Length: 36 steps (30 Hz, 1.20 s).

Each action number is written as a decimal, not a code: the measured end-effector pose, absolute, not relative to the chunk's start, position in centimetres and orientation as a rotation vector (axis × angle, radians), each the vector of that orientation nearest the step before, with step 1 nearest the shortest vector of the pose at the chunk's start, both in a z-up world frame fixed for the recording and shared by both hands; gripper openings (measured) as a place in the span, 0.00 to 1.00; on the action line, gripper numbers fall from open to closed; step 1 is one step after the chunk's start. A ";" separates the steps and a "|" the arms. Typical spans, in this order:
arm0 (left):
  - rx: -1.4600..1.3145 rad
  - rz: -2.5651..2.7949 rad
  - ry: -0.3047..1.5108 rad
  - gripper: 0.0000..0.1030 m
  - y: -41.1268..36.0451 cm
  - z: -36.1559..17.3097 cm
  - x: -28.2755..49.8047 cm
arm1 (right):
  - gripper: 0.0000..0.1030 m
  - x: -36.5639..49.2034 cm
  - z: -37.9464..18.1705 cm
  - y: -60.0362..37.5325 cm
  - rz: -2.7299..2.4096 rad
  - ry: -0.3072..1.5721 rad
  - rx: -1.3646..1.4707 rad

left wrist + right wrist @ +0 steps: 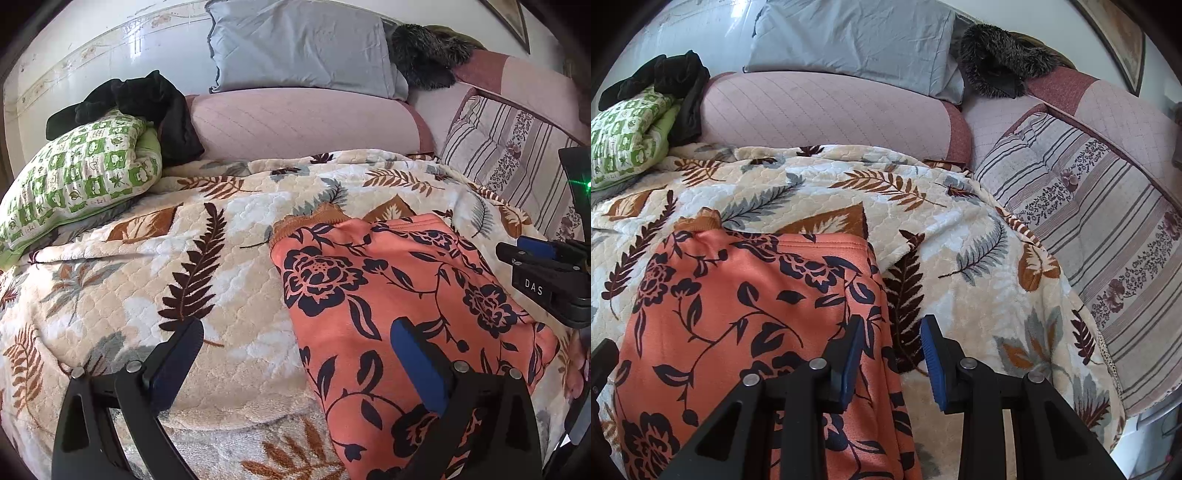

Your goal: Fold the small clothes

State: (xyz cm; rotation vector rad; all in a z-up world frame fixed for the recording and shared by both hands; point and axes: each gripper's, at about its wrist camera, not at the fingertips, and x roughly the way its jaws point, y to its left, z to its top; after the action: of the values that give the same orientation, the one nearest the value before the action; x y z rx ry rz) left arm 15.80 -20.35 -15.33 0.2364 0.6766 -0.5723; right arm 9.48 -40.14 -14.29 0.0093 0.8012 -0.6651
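Observation:
An orange garment with a dark floral print (388,295) (738,314) lies flat and folded on a leaf-patterned blanket (221,258) (960,229). My left gripper (297,326) hovers wide open over the garment's left edge. One of its fingers stands over the blanket and the other over the cloth, and nothing is between them. My right gripper (891,325) is over the garment's right edge, its blue pads a narrow gap apart and pressing on nothing. The right gripper (517,251) also shows at the right edge of the left wrist view.
A green checked pillow (74,177) with black clothes (140,99) on it lies at the back left. Behind the blanket are a pink bolster (820,110), a grey pillow (857,37) and a dark furry item (997,62). A striped cushion (1108,229) lies at the right.

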 end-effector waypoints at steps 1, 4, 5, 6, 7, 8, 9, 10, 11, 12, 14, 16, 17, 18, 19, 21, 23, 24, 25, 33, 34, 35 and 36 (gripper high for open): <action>0.236 -0.573 0.676 0.99 -20.4 -15.3 15.8 | 0.34 9.5 -14.3 -40.2 -0.667 0.801 0.009; 0.234 -0.577 0.679 0.99 -20.4 -15.4 15.7 | 0.34 9.4 -14.4 -40.2 -0.673 0.801 0.005; 0.235 -0.577 0.680 0.99 -20.4 -15.4 15.7 | 0.34 9.4 -14.4 -40.3 -0.673 0.802 0.004; 0.235 -0.577 0.681 0.99 -20.4 -15.4 15.8 | 0.34 9.4 -14.5 -40.3 -0.676 0.804 0.003; 0.235 -0.577 0.683 0.99 -20.4 -15.5 15.8 | 0.34 9.4 -14.5 -40.4 -0.678 0.804 0.005; 0.234 -0.577 0.686 0.99 -20.5 -15.5 15.9 | 0.34 9.4 -14.6 -40.5 -0.679 0.805 0.010; 0.231 -0.578 0.689 0.99 -20.4 -15.5 15.9 | 0.34 9.4 -14.7 -40.6 -0.679 0.806 0.012; 0.228 -0.579 0.692 0.99 -20.4 -15.6 16.0 | 0.34 9.4 -14.7 -40.7 -0.680 0.808 0.011; 0.226 -0.579 0.695 0.99 -20.4 -15.6 16.1 | 0.34 9.5 -14.8 -40.7 -0.681 0.809 0.009; 0.223 -0.579 0.697 0.99 -20.4 -15.6 16.1 | 0.34 9.5 -14.8 -40.7 -0.681 0.808 0.007; 0.216 -0.579 0.702 0.99 -20.3 -15.6 16.3 | 0.34 9.5 -14.8 -40.7 -0.680 0.809 0.006; 0.208 -0.581 0.706 0.99 -20.3 -15.6 16.4 | 0.34 9.5 -14.9 -40.8 -0.679 0.810 0.008; 0.203 -0.584 0.708 0.99 -20.2 -15.6 16.4 | 0.34 9.5 -14.9 -40.8 -0.679 0.810 0.008; 0.197 -0.587 0.710 0.99 -20.2 -15.6 16.5 | 0.34 9.5 -15.0 -40.8 -0.679 0.812 0.007; 0.191 -0.590 0.713 0.99 -20.1 -15.6 16.5 | 0.34 9.5 -15.1 -40.9 -0.680 0.813 0.006; 0.183 -0.593 0.714 0.99 -20.1 -15.5 16.6 | 0.34 9.5 -15.2 -40.9 -0.677 0.815 0.007; 0.177 -0.591 0.713 0.99 -19.8 -15.3 16.8 | 0.34 9.4 -15.3 -41.2 -0.655 0.820 0.021; 0.169 -0.592 0.717 0.99 -19.6 -15.2 17.0 | 0.34 9.3 -15.3 -41.7 -0.625 0.827 0.050; 0.154 -0.598 0.727 0.99 -19.3 -15.1 17.3 | 0.34 9.0 -15.3 -42.3 -0.580 0.829 0.107; -0.041 -0.802 0.993 0.99 -17.9 -17.3 20.9 | 0.75 5.2 -18.2 -51.2 -0.162 0.768 0.801; -0.066 -0.834 1.017 0.99 -18.1 -17.5 21.0 | 0.75 5.2 -18.6 -51.8 -0.127 0.764 0.848; -0.084 -0.857 1.034 0.99 -18.2 -17.7 21.1 | 0.75 5.4 -19.1 -52.2 -0.106 0.780 0.881; -0.090 -0.862 1.040 0.99 -18.4 -17.9 21.0 | 0.75 5.6 -19.7 -52.5 -0.095 0.802 0.903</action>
State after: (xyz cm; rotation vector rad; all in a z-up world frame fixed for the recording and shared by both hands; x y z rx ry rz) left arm 20.99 -18.39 -17.86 -0.0899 1.0397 -0.8617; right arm 5.60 -52.47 -19.72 0.9032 0.8018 -0.0950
